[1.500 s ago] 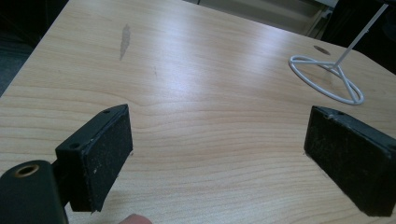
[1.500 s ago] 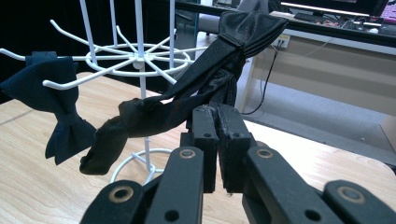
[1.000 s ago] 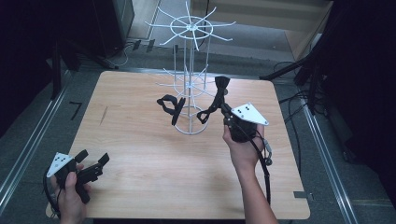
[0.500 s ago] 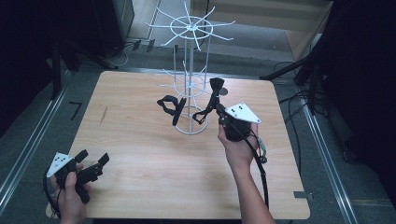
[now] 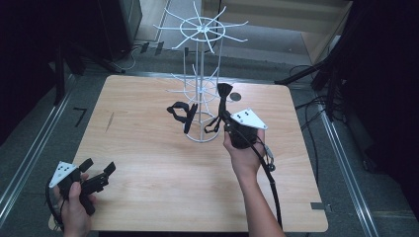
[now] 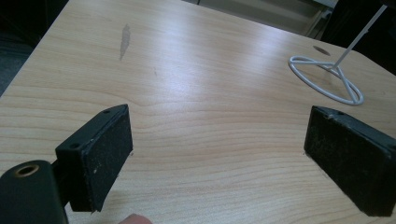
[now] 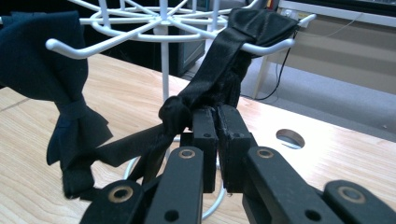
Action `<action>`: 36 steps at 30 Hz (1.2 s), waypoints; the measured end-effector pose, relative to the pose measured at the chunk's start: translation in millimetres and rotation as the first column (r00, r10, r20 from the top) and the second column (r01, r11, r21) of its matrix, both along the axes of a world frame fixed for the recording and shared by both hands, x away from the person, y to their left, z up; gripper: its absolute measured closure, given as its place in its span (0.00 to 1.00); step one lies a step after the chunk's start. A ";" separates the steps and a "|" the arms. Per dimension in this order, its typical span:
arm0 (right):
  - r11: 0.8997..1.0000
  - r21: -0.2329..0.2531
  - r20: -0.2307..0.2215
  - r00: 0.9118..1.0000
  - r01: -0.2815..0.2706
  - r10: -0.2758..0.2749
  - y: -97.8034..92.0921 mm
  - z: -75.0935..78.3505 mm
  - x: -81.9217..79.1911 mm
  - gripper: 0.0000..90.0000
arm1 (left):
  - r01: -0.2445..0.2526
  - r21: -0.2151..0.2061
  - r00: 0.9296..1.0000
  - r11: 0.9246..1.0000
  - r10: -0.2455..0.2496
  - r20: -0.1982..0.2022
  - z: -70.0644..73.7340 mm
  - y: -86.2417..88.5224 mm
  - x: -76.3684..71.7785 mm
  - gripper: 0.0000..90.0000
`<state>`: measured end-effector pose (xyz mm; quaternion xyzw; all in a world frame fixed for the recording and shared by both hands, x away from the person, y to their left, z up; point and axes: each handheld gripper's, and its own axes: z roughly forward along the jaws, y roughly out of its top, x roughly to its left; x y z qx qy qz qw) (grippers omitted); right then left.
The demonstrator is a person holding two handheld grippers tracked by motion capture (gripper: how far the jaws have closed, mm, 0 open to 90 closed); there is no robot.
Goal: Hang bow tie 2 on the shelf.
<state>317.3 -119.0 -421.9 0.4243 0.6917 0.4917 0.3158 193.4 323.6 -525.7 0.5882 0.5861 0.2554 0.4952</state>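
Bow tie [image 7: 224,79] pinched at the white wire rack [image 5: 200,94].
Right gripper [image 7: 217,128] has its jaws closed tight on the black bow tie, whose upper end drapes over a rack hook, mid-table toward the far edge. A second bow tie [image 5: 182,112] hangs on the rack's other side. Left gripper [image 5: 99,175] rests near the table's [image 5: 148,163] near left corner, jaws wide apart, holding nothing.

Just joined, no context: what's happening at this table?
A person is working black bow ties on a white wire rack. The right hand-held gripper is shut on a bow tie draped over a rack hook. A second bow tie hangs on the rack's other side. The left hand-held gripper is open above the table, holding nothing.
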 end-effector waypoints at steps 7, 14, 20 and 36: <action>1.000 0.004 -0.013 1.000 -0.008 0.008 8.7 -4.9 1.5 0.98 | 0.001 0.000 1.000 1.000 -0.001 0.000 0.0 -0.1 0.2 0.10; 1.000 -0.004 -0.027 0.999 -0.017 0.017 16.2 -12.5 3.4 0.98 | 0.000 -0.001 1.000 1.000 0.000 0.001 0.0 0.1 0.1 0.10; 1.000 -0.015 -0.033 0.999 -0.022 0.022 17.5 -16.5 4.4 0.98 | 0.000 0.000 1.000 1.000 0.000 0.001 -0.1 0.0 0.3 0.10; 0.999 -0.044 -0.068 0.997 -0.026 0.023 20.4 -32.4 5.8 0.98 | 0.001 0.000 1.000 1.000 -0.001 0.000 0.0 0.1 0.2 0.10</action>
